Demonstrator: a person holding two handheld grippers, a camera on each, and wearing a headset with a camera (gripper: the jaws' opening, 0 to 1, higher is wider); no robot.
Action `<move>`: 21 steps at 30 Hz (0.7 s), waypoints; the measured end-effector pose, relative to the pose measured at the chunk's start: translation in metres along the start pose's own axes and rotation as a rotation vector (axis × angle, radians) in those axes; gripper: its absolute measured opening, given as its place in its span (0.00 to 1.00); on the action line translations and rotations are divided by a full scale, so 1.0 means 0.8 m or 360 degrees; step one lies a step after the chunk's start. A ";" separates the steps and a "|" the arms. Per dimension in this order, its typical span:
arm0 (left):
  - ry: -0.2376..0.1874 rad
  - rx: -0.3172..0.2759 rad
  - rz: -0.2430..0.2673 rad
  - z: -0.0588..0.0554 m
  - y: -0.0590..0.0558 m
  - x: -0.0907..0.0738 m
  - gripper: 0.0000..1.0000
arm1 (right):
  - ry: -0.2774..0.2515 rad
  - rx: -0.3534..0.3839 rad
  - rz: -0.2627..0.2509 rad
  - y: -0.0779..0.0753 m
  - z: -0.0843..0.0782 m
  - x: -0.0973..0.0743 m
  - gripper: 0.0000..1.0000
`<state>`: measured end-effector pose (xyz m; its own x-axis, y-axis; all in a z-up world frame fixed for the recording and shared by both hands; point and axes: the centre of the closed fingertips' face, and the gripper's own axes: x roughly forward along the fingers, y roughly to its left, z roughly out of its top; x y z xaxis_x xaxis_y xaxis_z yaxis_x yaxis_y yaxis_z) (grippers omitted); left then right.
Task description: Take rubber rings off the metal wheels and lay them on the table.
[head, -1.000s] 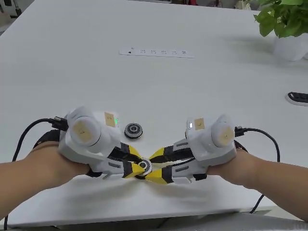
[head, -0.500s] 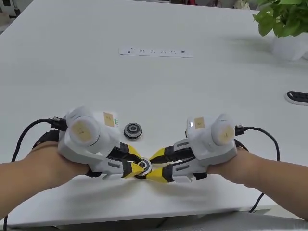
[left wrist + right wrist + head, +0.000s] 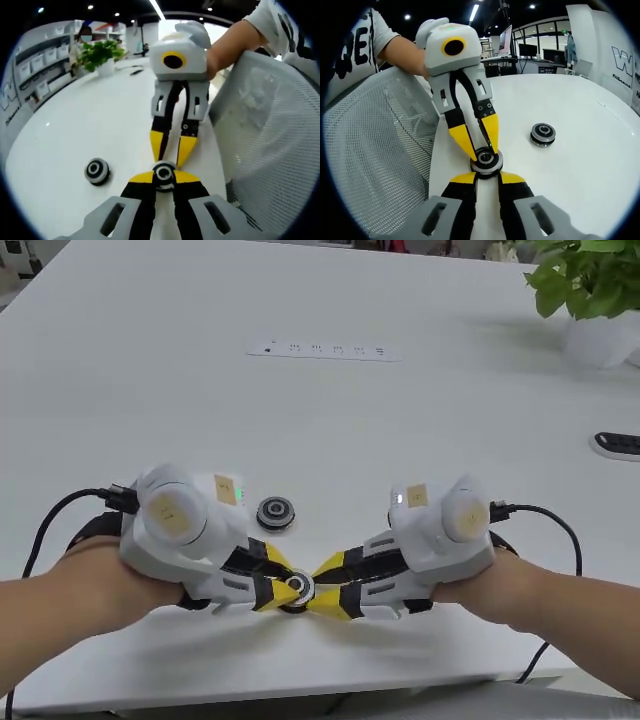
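A small metal wheel with a black rubber ring (image 3: 297,588) is held just above the table's near edge, between both grippers. My left gripper (image 3: 164,177) is shut on the wheel (image 3: 164,173) from the left. My right gripper (image 3: 488,176) comes in from the right, and its yellow fingertips pinch the rim of the same wheel (image 3: 486,161) at the rubber ring. A second wheel with its black ring (image 3: 277,512) lies flat on the table just behind the left gripper (image 3: 282,590).
A white power strip (image 3: 325,349) lies farther back on the table (image 3: 400,420). A potted plant (image 3: 590,290) stands at the far right, with a black object (image 3: 618,443) at the right edge. A mesh chair back (image 3: 265,150) stands close behind the near table edge.
Both grippers stay closed at the wheel in the same spot. The right gripper has dipped very slightly toward the table.
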<state>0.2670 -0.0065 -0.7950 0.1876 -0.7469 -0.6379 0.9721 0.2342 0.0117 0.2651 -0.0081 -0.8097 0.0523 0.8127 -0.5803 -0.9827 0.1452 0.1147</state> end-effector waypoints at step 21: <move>-0.0002 -0.0004 0.0005 -0.001 0.001 0.000 0.12 | 0.0005 0.0284 -0.0024 -0.008 -0.006 -0.002 0.00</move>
<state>0.2677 -0.0058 -0.7955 0.1910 -0.7469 -0.6369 0.9712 0.2381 0.0120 0.2701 -0.0129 -0.8137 0.0657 0.8080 -0.5856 -0.9347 0.2552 0.2473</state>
